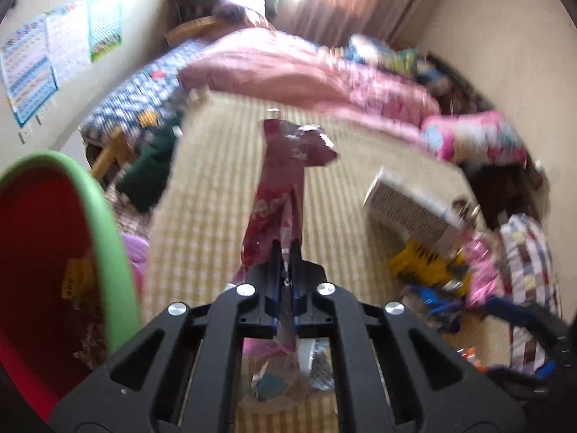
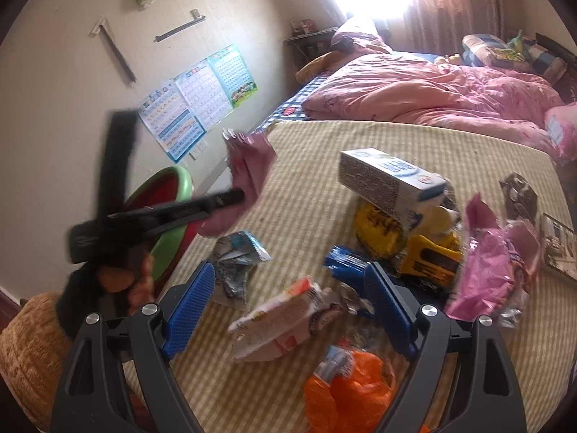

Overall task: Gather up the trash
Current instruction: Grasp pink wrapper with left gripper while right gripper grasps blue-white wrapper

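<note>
My left gripper (image 1: 285,249) is shut on a dark pink snack wrapper (image 1: 279,184) and holds it in the air above the striped mat. The red bin with a green rim (image 1: 111,238) is just to its left. In the right wrist view the left gripper (image 2: 236,195) carries the same wrapper (image 2: 249,176) next to the bin (image 2: 169,238). My right gripper (image 2: 288,285) is open and empty over a white and orange wrapper (image 2: 285,321). More trash lies around: a silver wrapper (image 2: 234,263), an orange bag (image 2: 346,393), a pink wrapper (image 2: 494,270).
A white carton (image 2: 389,180) rests on yellow packs (image 2: 418,245) on the striped mat (image 2: 324,151). A bed with a pink quilt (image 2: 432,86) stands behind. Posters (image 2: 202,97) hang on the left wall. A woven stool (image 2: 29,342) is at lower left.
</note>
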Demonstrator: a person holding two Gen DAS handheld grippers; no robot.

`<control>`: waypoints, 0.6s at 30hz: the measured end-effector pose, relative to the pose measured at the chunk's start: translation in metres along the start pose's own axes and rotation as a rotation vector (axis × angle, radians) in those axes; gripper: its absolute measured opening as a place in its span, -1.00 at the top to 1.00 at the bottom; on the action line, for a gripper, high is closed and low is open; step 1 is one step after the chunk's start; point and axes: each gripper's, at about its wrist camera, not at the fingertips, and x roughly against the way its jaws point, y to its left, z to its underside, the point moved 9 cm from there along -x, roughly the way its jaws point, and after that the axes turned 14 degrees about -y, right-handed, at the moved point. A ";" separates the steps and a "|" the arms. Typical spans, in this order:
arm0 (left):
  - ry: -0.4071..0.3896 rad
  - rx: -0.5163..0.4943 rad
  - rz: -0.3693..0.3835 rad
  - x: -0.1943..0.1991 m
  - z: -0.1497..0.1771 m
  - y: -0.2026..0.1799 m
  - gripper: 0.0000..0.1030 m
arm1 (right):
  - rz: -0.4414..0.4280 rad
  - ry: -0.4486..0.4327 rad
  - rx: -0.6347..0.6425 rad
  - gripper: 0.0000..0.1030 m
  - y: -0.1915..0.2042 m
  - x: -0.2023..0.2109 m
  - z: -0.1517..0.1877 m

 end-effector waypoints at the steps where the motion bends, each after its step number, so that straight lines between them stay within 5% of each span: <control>1: -0.036 0.004 -0.006 0.012 -0.007 0.002 0.91 | -0.016 0.000 0.007 -0.60 0.007 -0.003 -0.002; 8: -0.183 0.046 -0.092 0.080 -0.012 0.027 0.91 | -0.100 0.053 0.021 -0.60 0.042 -0.039 -0.006; 18: -0.192 0.215 -0.206 0.130 0.024 0.085 0.91 | -0.065 0.138 0.068 -0.59 0.069 -0.084 0.013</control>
